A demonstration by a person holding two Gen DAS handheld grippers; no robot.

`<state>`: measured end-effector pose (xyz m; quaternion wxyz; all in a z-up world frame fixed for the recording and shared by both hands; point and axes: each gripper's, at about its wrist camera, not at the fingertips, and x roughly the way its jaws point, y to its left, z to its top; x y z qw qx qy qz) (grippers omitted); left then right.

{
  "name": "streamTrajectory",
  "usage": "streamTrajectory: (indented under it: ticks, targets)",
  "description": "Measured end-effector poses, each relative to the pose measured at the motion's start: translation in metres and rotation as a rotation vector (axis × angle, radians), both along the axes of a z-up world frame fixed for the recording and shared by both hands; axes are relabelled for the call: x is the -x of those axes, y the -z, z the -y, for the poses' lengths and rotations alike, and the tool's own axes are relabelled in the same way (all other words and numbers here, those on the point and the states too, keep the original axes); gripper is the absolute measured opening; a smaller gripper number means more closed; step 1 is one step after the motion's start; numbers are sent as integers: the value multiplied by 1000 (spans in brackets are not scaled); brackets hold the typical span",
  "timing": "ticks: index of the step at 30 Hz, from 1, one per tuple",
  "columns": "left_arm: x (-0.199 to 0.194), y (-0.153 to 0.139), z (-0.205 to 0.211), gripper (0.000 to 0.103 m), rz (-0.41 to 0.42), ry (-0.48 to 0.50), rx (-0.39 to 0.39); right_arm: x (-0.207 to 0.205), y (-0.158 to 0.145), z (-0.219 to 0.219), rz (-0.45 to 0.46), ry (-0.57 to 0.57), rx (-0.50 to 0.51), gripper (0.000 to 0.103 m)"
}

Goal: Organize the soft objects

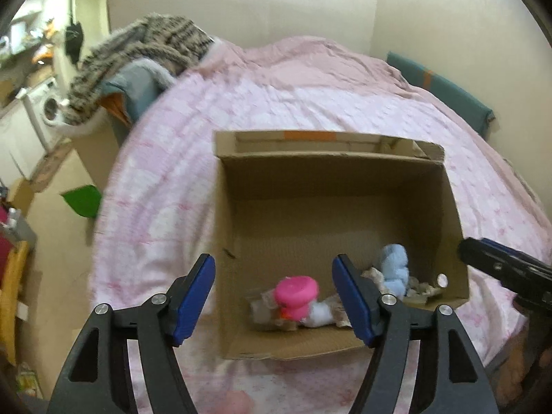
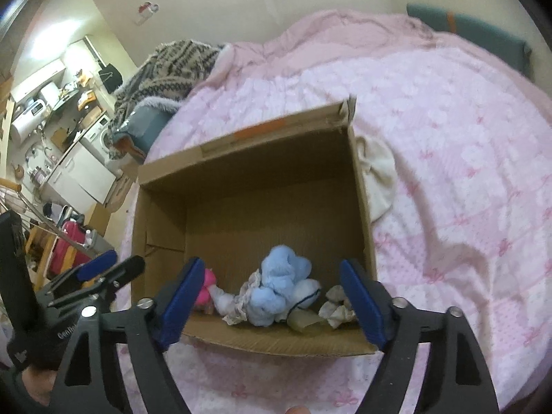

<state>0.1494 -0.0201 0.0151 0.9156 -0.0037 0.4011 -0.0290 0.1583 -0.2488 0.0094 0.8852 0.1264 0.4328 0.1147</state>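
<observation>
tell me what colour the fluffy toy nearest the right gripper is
Light blue; the fluffy toy shows best in the right wrist view.

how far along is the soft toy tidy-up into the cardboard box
Done: the pink plush toy and fluffy light blue plush toy lie inside the open brown cardboard box. In hand: nothing; left gripper and right gripper are open and empty. Left: a cream cloth lies on the pink bedspread beside the box.

A home bedroom: pink-quilted bed (image 1: 310,96), washing machine (image 2: 100,134) and kitchen counter beyond.
</observation>
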Motion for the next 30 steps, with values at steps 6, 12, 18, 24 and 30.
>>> streamTrajectory:
  ticks: [6, 12, 18, 24, 30]
  targets:
    - [20, -15, -12, 83, 39, -7, -5, 22, -16, 3, 62, 23, 25, 101]
    - [47, -18, -25, 91, 32, -23, 31, 48, -17, 1, 69, 38, 47, 103]
    - [72, -21, -28, 103, 45, -27, 20, 66, -16, -5, 71, 45, 70, 103]
    - [92, -15, -30, 103, 24, -37, 68, 83, -12, -18, 98, 46, 124, 103]
    - [103, -7, -23, 103, 34, -56, 21, 84, -6, -28, 104, 31, 166, 103]
